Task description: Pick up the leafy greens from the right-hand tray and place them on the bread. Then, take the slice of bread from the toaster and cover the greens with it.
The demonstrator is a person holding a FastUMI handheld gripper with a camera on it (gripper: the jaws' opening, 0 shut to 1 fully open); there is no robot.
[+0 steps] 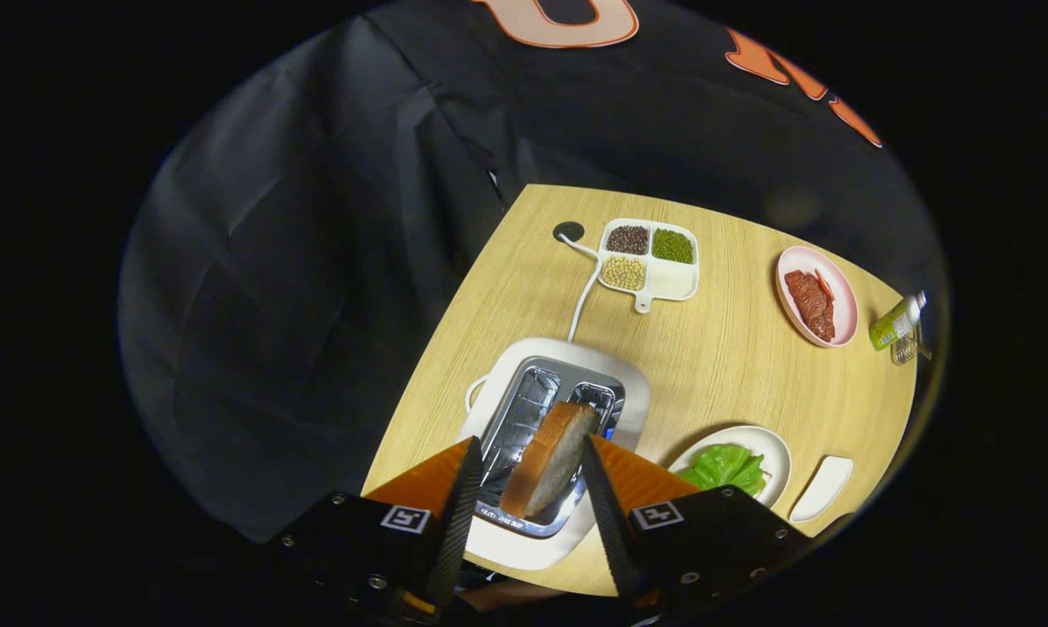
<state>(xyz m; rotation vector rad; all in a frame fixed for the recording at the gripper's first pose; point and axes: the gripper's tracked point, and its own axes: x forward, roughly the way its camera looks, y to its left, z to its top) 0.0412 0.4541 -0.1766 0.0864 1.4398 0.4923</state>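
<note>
Brown-crusted bread slice sits between the gripper fingers, apparently pinched, above the toaster slots. Bare wooden table separates toaster from greens plate.

Pale wood-grain tabletop, matt. The toaster has a smooth white shell and shiny metal slots. Bread slice looks porous, with a browned crust.
</note>
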